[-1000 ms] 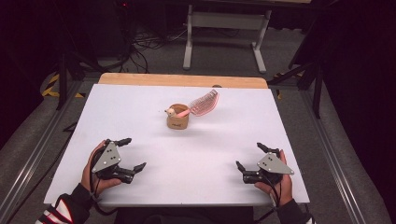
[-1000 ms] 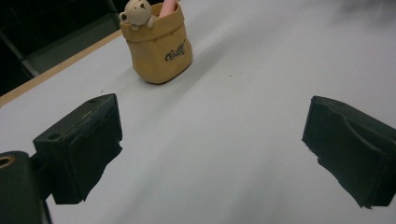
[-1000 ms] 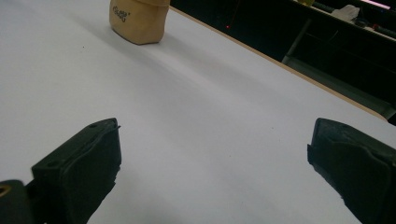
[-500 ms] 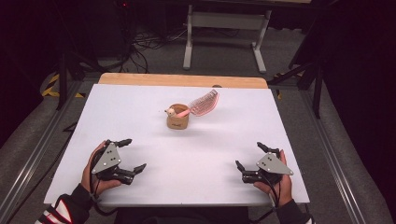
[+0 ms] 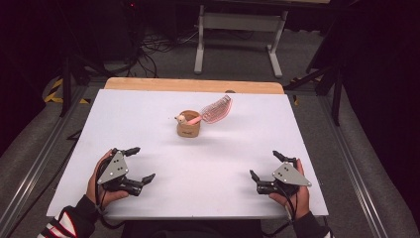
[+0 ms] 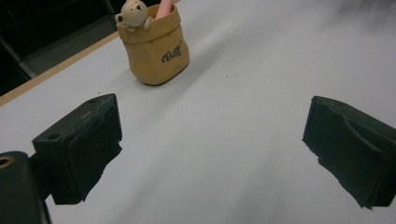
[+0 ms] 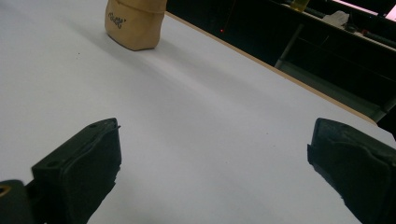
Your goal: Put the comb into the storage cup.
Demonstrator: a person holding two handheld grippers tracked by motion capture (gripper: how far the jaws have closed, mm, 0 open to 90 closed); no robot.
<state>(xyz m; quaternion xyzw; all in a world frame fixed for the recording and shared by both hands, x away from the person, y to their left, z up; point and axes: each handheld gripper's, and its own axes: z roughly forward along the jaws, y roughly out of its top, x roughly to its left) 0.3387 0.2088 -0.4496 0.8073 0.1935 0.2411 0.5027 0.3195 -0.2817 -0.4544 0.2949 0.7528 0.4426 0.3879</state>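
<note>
L gripper is sitting near the table's front-left edge w/ jaws spread wide, nothing btwn them — I'm seeing bare white table there. R gripper is resting at front-right, jaws likewise gaping, empty. Both are lying well apart from the tan pouch, which is standing upright past mid-table — bear charm at its rim, pink brush leaning out toward the far right.

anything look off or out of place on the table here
Nothing much. The small tan pouch stands upright mid-table; a pink brush leans out of it to one side, its head past the rim. Nothing spilled. Both grippers rest open near the front edge.
</note>
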